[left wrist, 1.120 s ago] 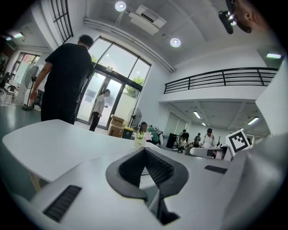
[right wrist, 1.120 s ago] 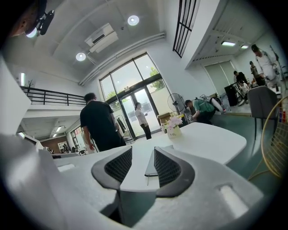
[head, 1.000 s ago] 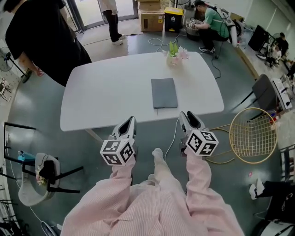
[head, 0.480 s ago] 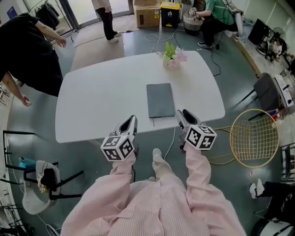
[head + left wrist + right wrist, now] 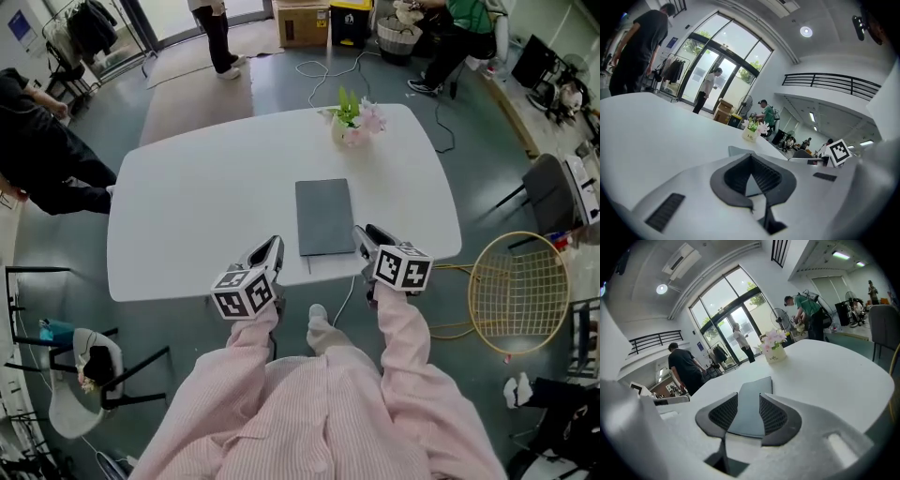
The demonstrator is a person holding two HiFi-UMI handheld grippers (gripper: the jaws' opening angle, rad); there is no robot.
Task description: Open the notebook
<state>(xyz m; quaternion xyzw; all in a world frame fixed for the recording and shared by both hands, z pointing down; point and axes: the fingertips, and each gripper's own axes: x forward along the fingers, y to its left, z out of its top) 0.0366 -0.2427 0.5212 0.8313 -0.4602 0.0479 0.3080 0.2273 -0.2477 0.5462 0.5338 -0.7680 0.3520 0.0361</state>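
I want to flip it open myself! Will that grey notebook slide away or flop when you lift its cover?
The notebook looks thin and lies flat, so it is probably light and its cover may bend. The table looks smooth, so it could slide when pushed. It seems unlikely to roll or tip.

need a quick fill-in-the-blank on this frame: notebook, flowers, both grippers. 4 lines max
1. The grey notebook lies flat on the white table, its cover ____.
2. The flower pot stands beyond the notebook's ____ end.
3. The right gripper has its jaws ____, and the notebook shows between them.
4. The left gripper, by the table's near edge, holds ____.

Missing words: closed; far; apart; nothing
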